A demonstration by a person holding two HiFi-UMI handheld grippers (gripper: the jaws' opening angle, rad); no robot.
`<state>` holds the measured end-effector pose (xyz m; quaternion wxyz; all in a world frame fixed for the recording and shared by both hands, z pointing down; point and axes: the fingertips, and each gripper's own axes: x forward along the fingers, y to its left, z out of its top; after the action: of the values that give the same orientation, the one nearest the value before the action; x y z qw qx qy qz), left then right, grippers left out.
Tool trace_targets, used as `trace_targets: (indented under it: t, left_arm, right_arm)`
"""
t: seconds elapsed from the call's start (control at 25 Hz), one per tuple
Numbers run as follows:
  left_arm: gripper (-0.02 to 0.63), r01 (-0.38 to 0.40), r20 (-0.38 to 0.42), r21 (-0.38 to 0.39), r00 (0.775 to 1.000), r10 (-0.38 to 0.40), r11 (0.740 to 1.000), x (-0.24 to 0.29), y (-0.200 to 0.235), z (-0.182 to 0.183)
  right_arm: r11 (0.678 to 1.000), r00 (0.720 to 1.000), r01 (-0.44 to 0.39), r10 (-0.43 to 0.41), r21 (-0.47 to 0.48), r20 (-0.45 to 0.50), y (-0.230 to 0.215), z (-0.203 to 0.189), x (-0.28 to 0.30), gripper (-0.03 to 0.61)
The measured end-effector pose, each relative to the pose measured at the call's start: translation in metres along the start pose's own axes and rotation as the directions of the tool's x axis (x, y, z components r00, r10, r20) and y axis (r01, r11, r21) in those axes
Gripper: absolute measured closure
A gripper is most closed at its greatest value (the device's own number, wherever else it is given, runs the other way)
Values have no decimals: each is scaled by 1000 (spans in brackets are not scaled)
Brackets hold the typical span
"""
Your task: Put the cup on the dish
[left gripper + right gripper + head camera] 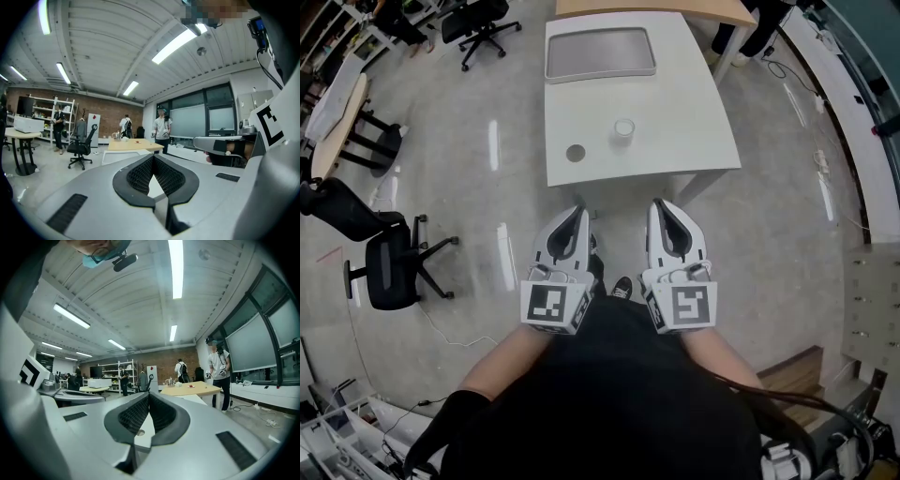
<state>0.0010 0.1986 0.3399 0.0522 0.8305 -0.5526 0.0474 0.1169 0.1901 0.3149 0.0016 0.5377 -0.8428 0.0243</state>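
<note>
A small pale cup [623,131] stands upright on the near part of a white table [694,103]. A grey rimmed tray-like dish [600,53] lies at the table's far end, with nothing on it. A small grey round disc [575,153] sits left of the cup near the front edge. My left gripper [577,216] and right gripper [662,208] are held side by side over the floor, short of the table, pointing at it. Both are shut and hold nothing. In the left gripper view the black pads [140,176] meet at the tip; in the right gripper view the pads [133,416] do the same.
Black office chairs [394,267] stand on the floor at the left, another [483,23] at the back. A wooden table [656,7] adjoins the white one. People [162,129] stand far off in the room. Cables [820,159] lie on the floor at the right.
</note>
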Motion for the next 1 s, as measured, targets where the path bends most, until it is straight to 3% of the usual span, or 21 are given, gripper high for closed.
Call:
trace_targets:
  t: [0.44, 1.0]
  left_arm:
    - [604, 41, -8, -21, 999, -41, 999, 31, 12, -6]
    - [604, 117, -72, -43, 990, -120, 992, 115, 76, -26]
  right_arm:
    - [1000, 999, 16, -17, -17, -36, -5, -10, 30, 566]
    - [997, 987, 72, -73, -16, -146, -12, -48, 124, 566]
